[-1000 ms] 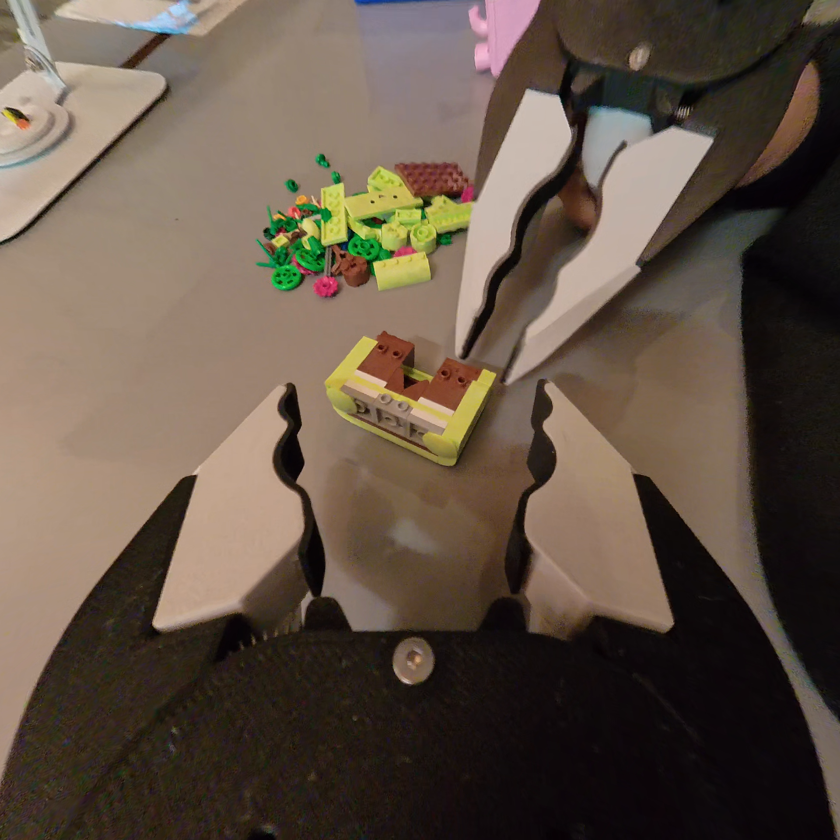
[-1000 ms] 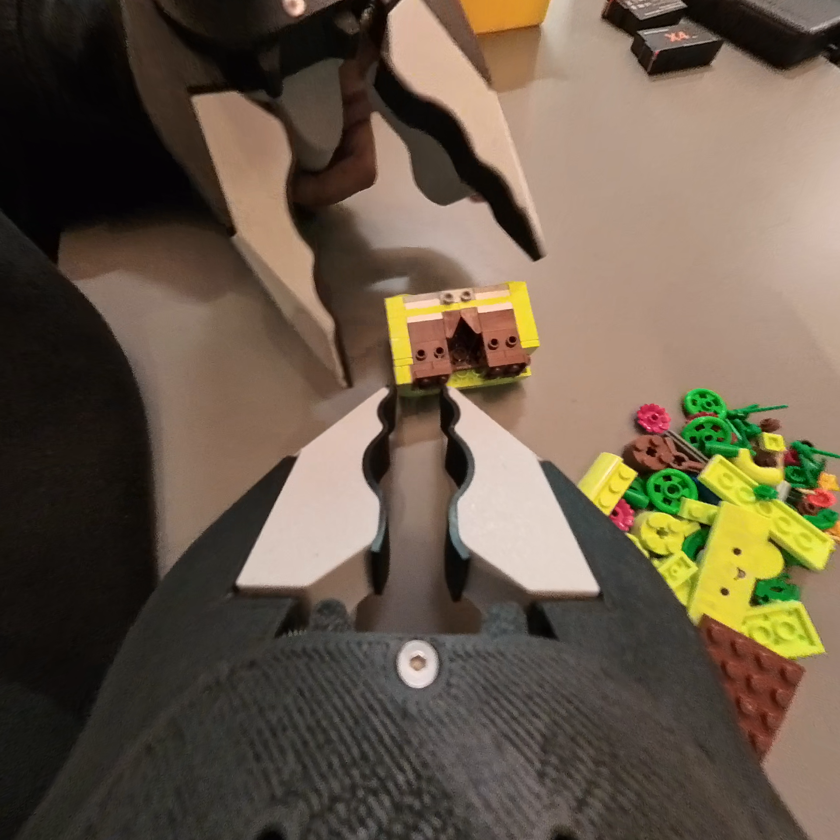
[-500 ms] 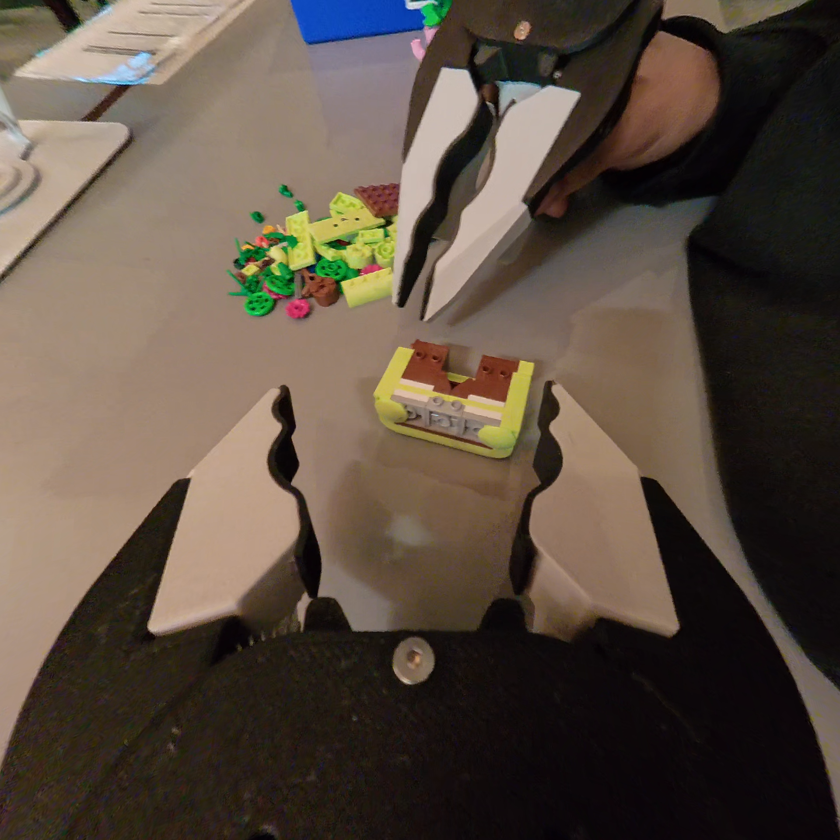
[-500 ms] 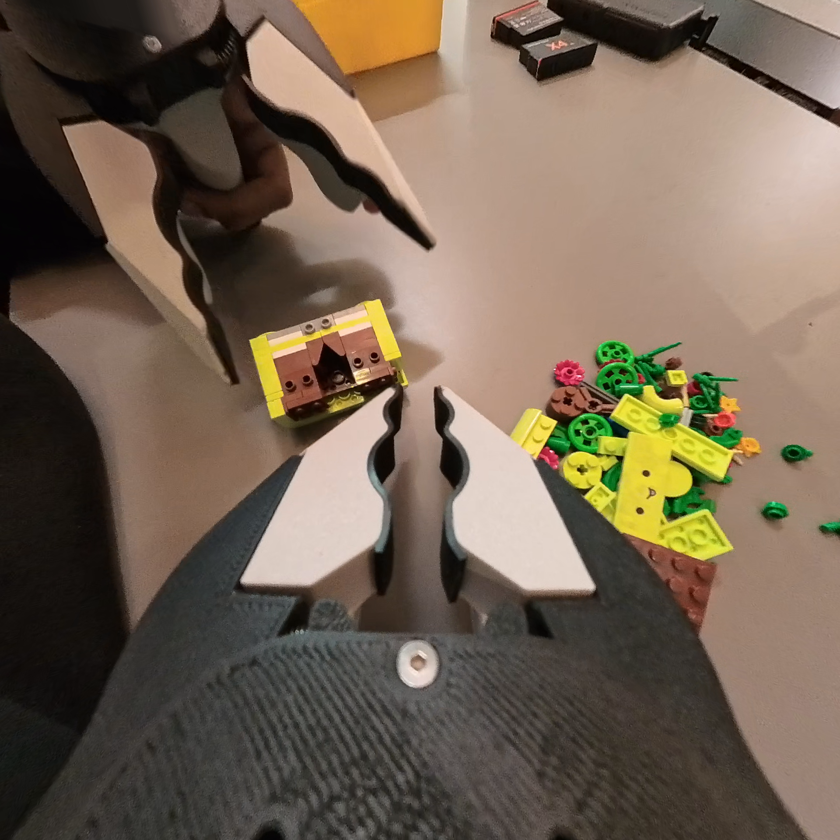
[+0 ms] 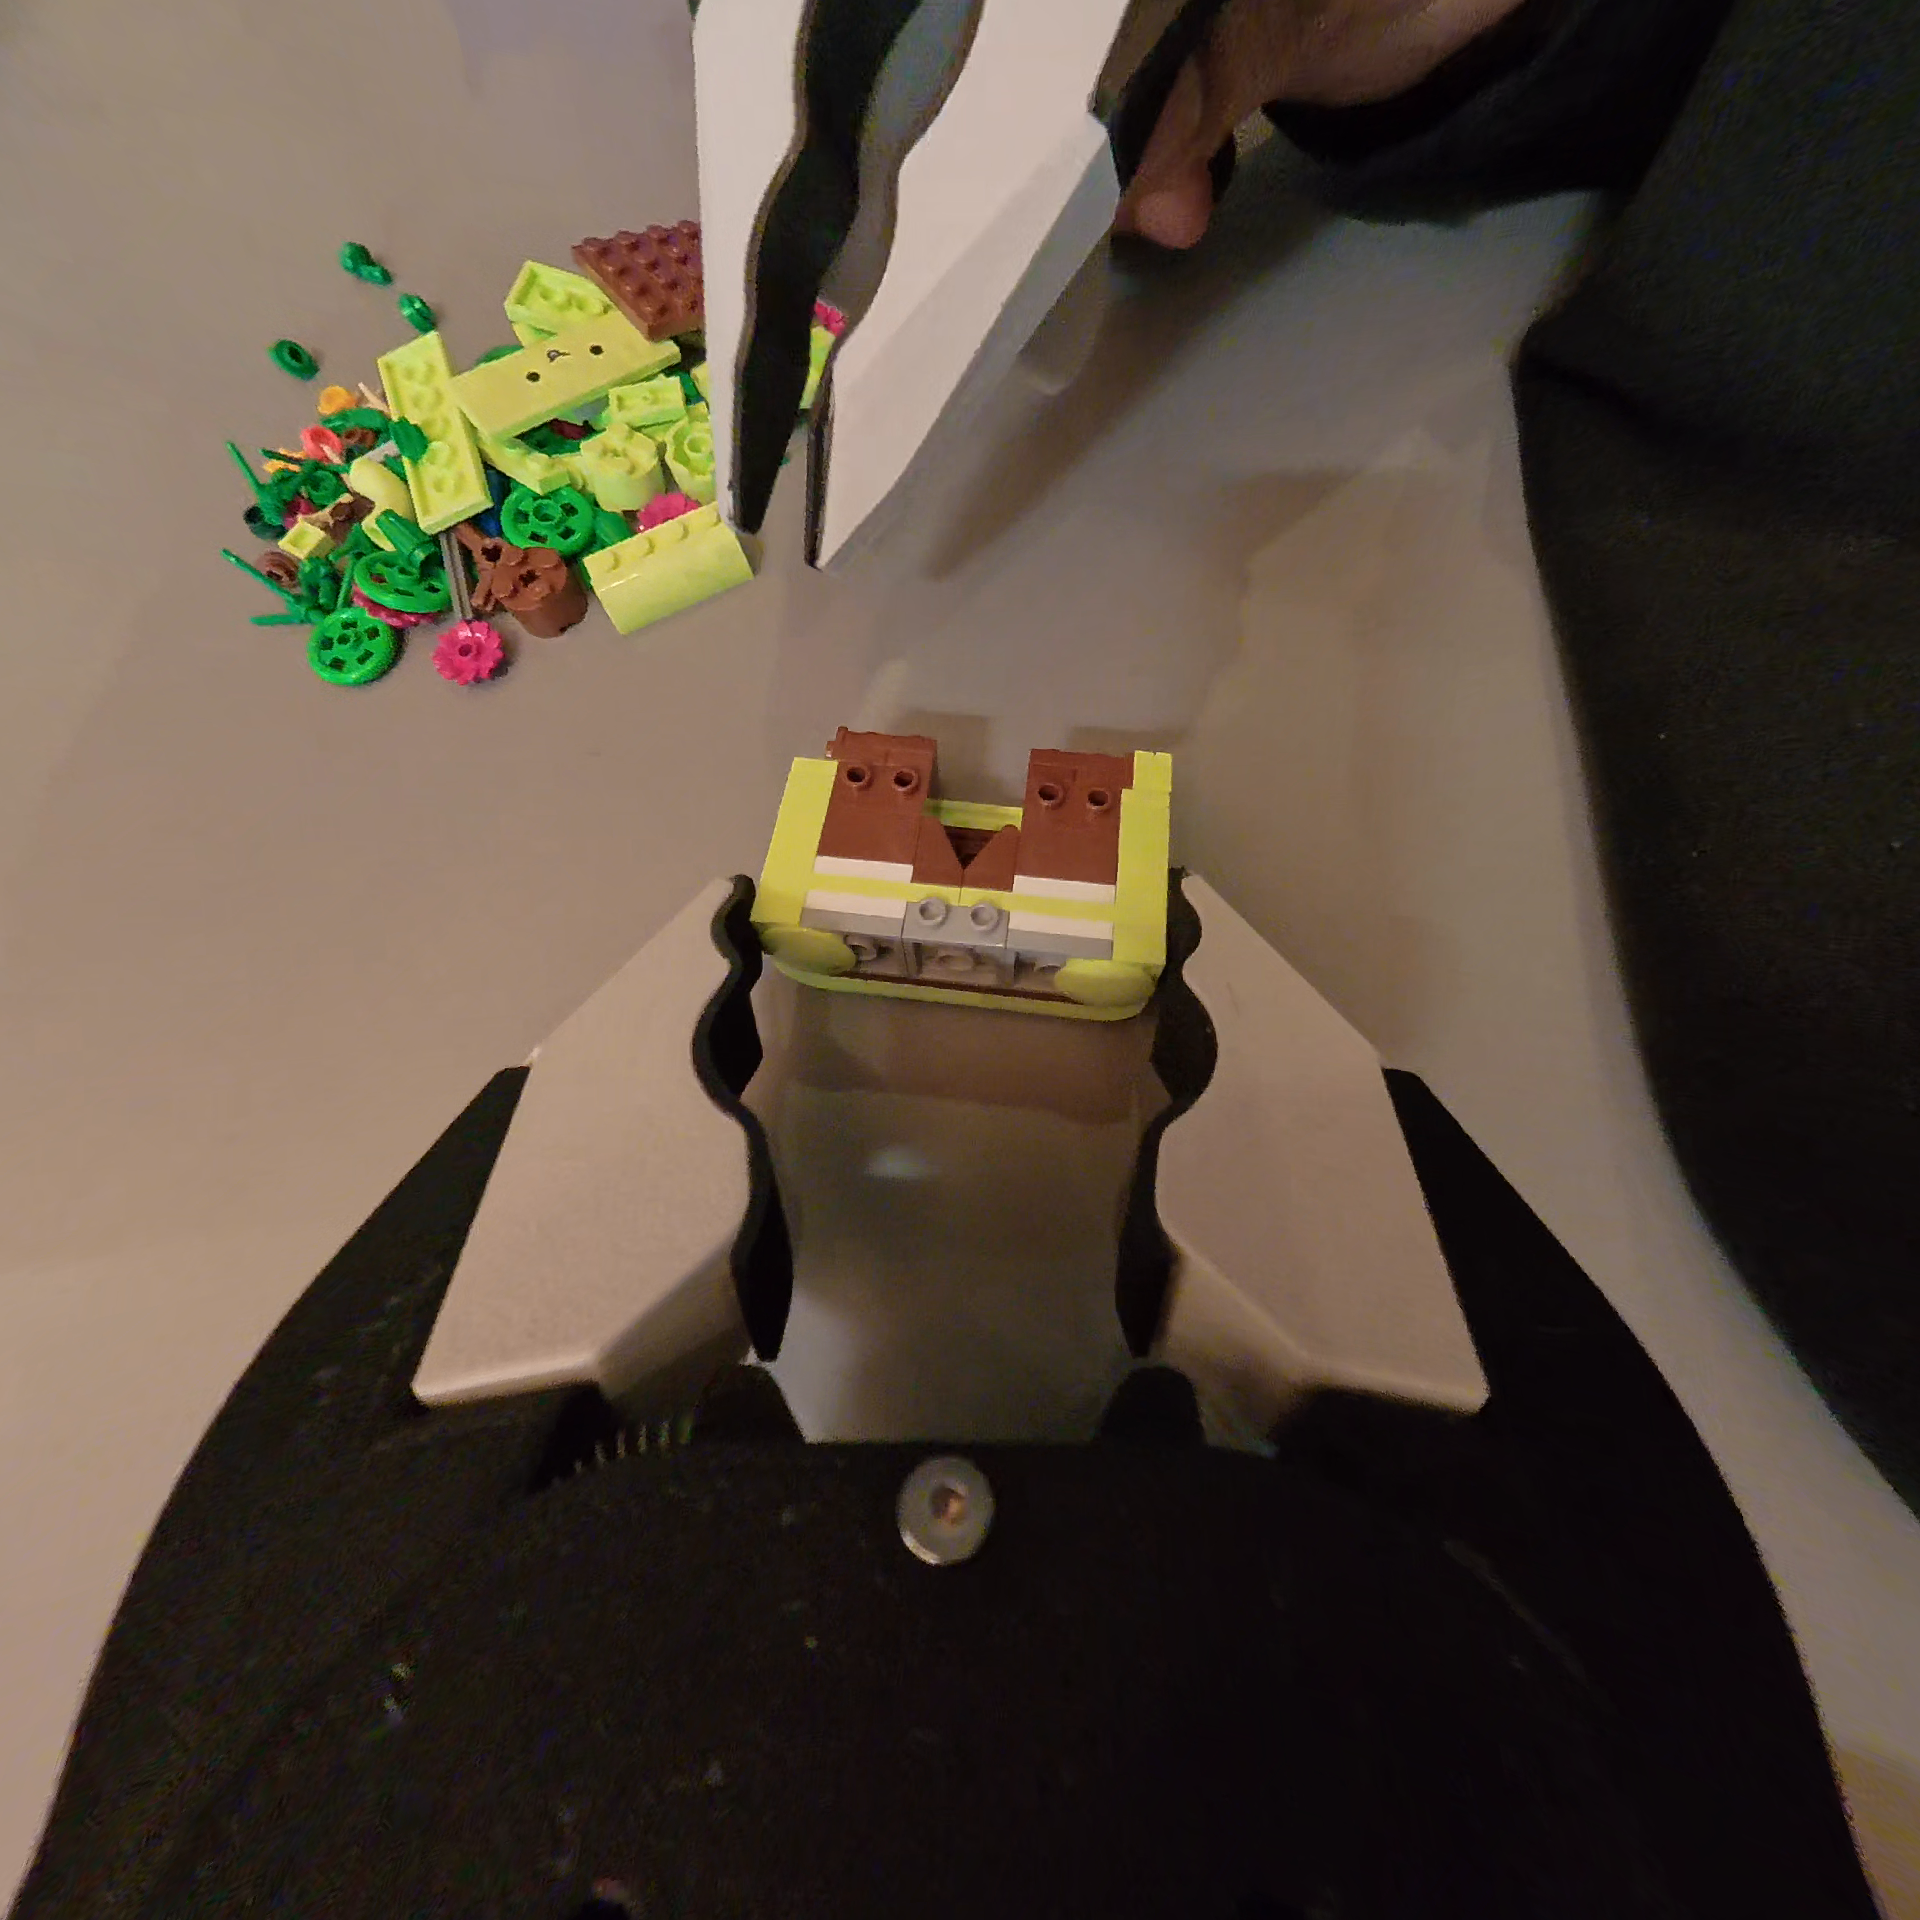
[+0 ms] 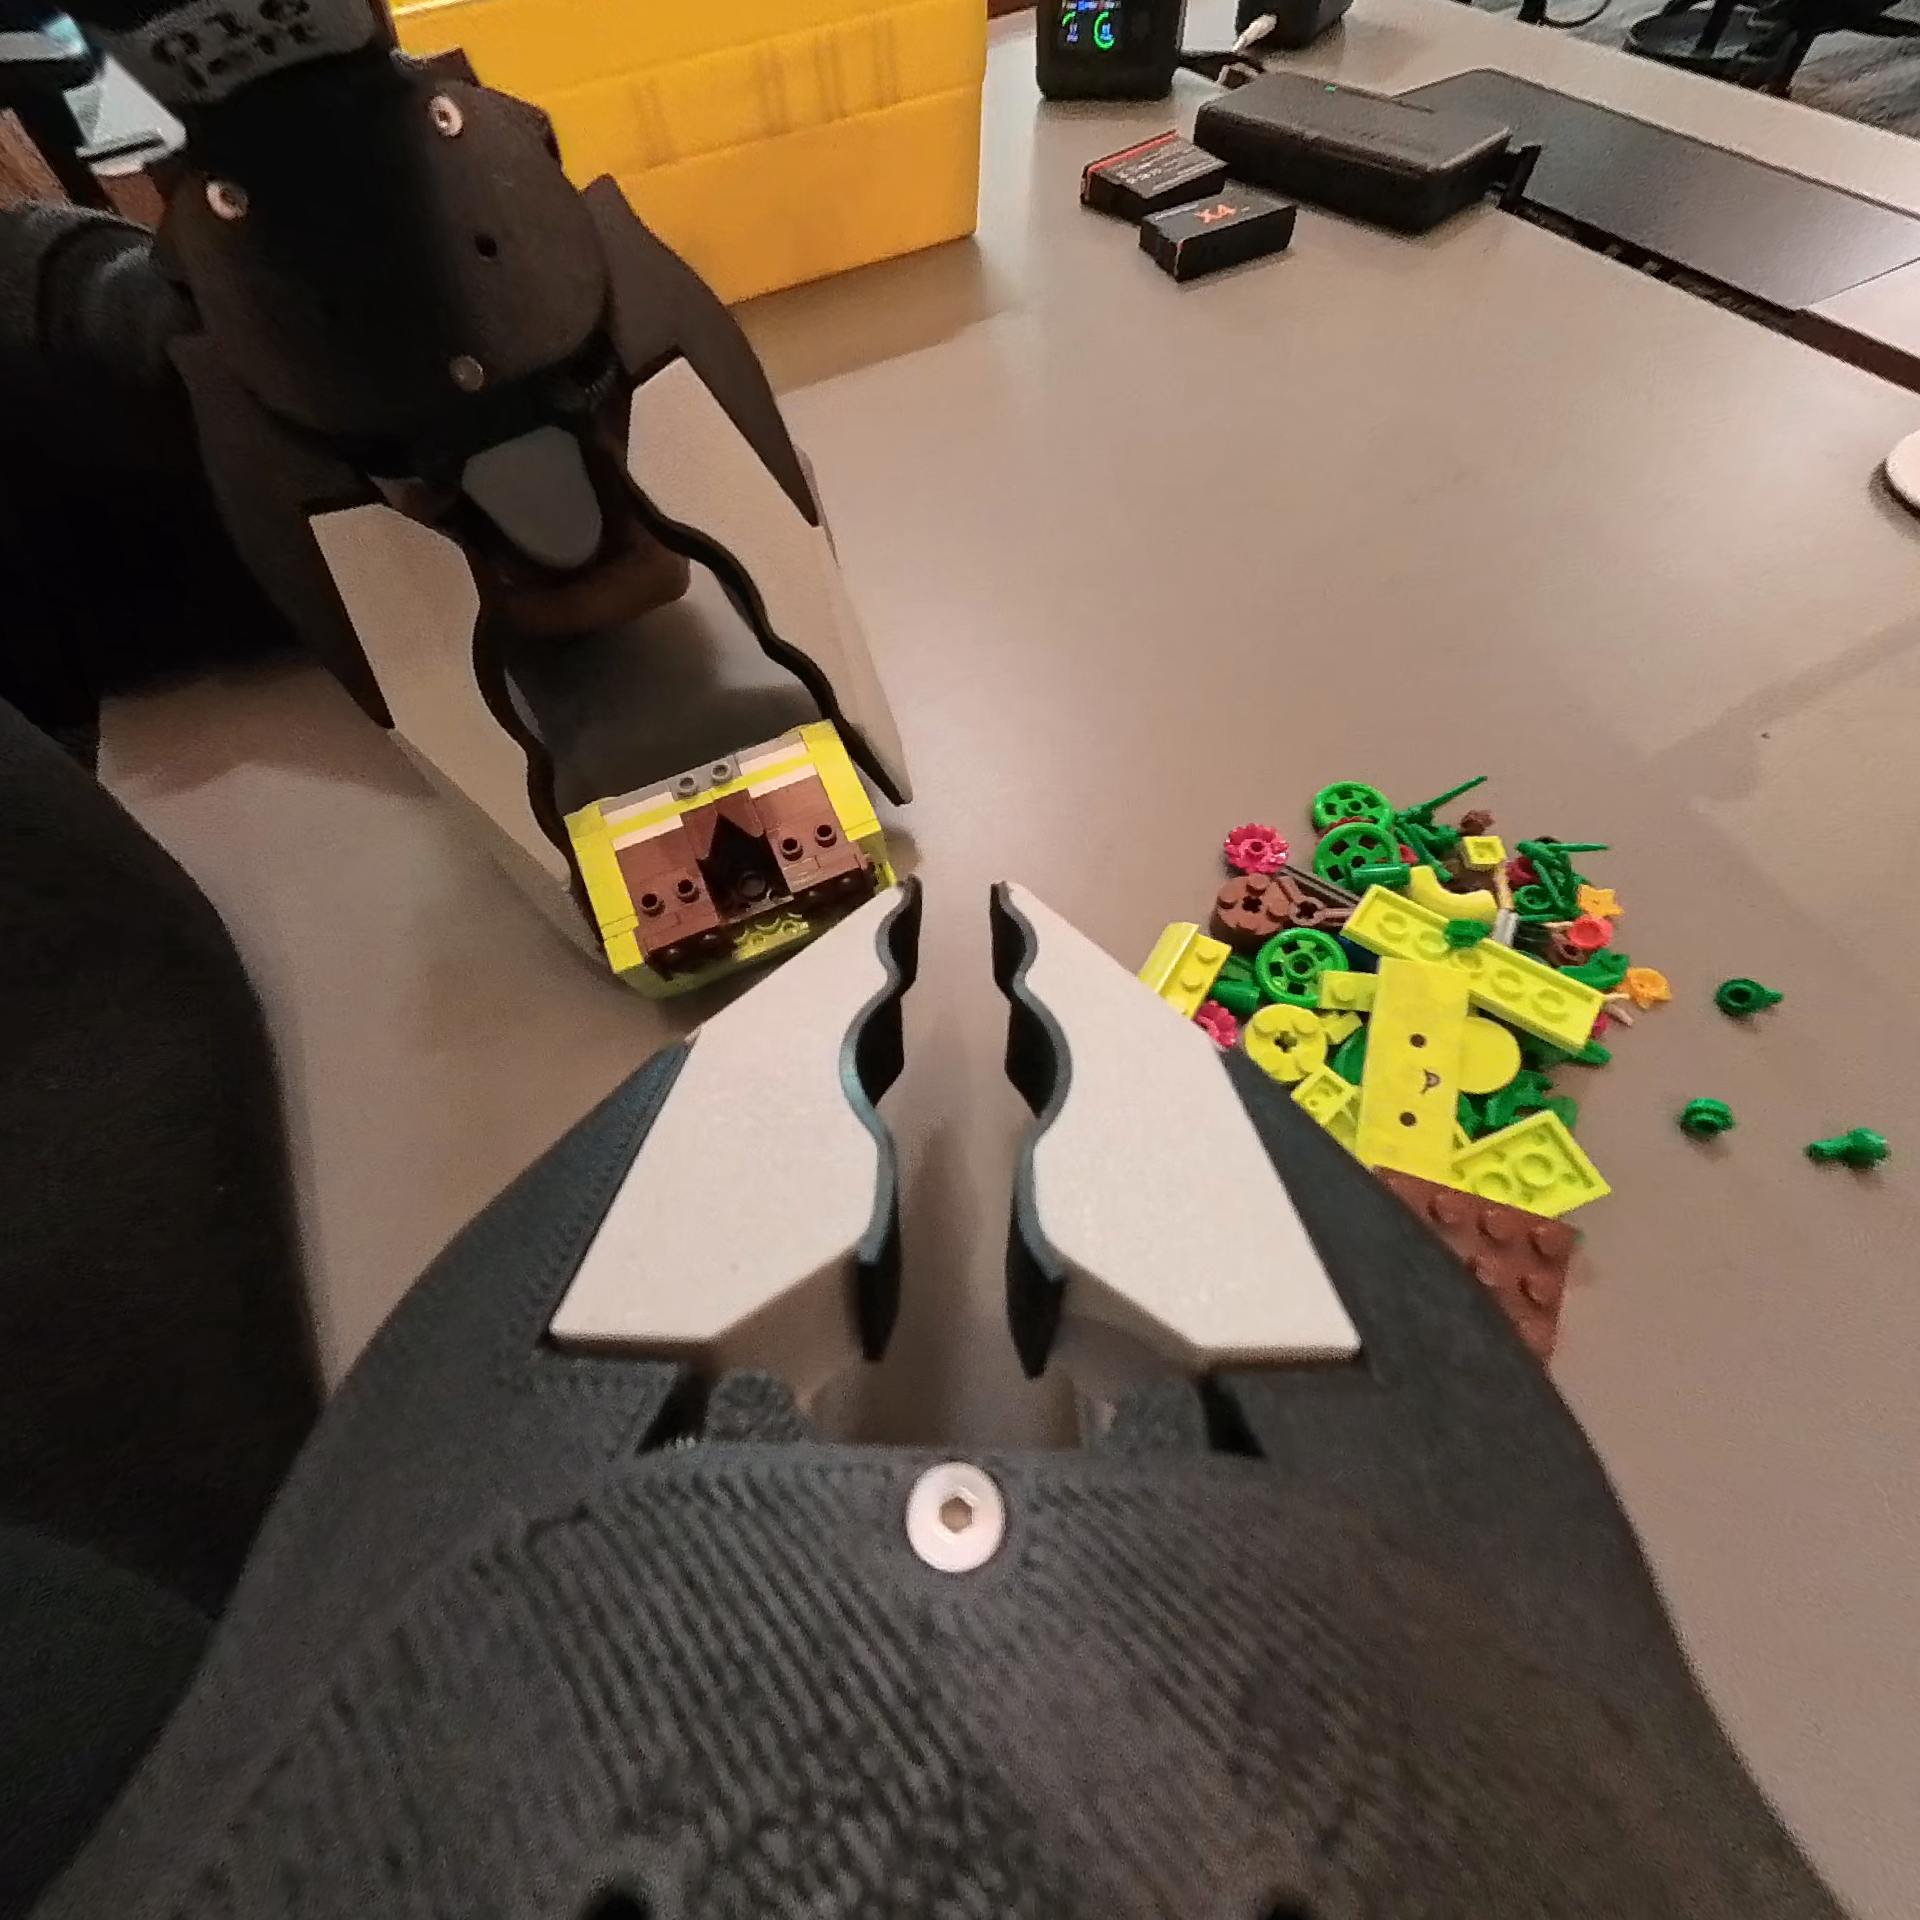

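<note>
Already joined up: one small brick build [image 5: 961, 883] [image 6: 727, 883], lime walls around brown and grey bricks, with a notch open in the middle of the brown part. Standing flat on the grey table [image 6: 1247, 571], not lifted. Clasped at its two lime ends by the left gripper [image 5: 956, 888] [image 6: 727, 821], drawn in to just the width of the build. Just beyond it, between build and heap, the right gripper [image 6: 954, 894] [image 5: 781, 535], narrowed to a slim slit, with nothing between the fingers, tips close above the table and touching neither. Not joined to anything: one heap of loose pieces [image 5: 488, 468] [image 6: 1434, 987], near the build but apart from it. Counted in that heap: one brown studded plate [image 5: 644, 270] [image 6: 1496, 1268] at its edge, one long lime plate with dotted marks [image 6: 1413, 1060], three green wheel-like rounds [image 6: 1348, 805], at least two pink flowers [image 6: 1254, 847], plus many small lime, green and brown bits too tangled to count. Lying clear of the heap: three tiny green pieces [image 6: 1745, 997]. Farther back on the table: one yellow box [image 6: 727, 135], two small black blocks [image 6: 1216, 234], one larger black case [image 6: 1351, 145] and one small device with a lit screen [image 6: 1107, 47]. Two grippers in all, each in a dark-sleeved hand [image 5: 1195, 156].
</note>
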### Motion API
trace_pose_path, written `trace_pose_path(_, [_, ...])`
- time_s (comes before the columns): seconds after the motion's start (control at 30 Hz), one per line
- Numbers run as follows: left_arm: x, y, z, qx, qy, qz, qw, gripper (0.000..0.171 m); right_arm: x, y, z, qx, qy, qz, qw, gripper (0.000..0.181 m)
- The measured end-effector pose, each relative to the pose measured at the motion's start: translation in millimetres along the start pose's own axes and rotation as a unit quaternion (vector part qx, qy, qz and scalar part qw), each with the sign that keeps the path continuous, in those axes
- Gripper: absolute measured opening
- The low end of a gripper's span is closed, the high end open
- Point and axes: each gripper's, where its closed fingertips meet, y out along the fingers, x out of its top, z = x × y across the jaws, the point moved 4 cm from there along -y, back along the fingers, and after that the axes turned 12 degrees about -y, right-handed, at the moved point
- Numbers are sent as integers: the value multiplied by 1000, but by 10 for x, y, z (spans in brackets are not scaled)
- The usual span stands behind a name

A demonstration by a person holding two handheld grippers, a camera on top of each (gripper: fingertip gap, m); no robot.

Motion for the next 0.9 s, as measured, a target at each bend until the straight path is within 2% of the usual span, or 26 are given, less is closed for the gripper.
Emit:
trace_pose_path(0.13, [-4,6,-4,15,18,-1,1000,75,-5,-23,-16,-4,4,-3,1000,12])
trace_pose_path(0.3, [-14,19,11,47,21,26,998,79,-23,-29,-39,-9,7,2,1000,12])
trace_pose_path(0.43, [37,-9,43,77,34,15,996,97,-24,-29,-41,-9,8,2,1000,12])
trace_pose_path(0.53, [137,-35,-44,32,30,-15,999,99,-32,-33,-43,-12,4,5,1000,13])
trace_pose_path(0.6, [195,-58,-66,7,32,-15,999,97,-35,-38,-43,-13,2,6,1000,13])
trace_pose_path(0.67, [222,-71,-50,-10,38,8,999,94,-31,-47,-43,-15,0,6,1000,13])
trace_pose_path(0.9, [146,36,-10,-71,27,164,983,101,-23,-103,-59,-27,-7,5,1000,13])
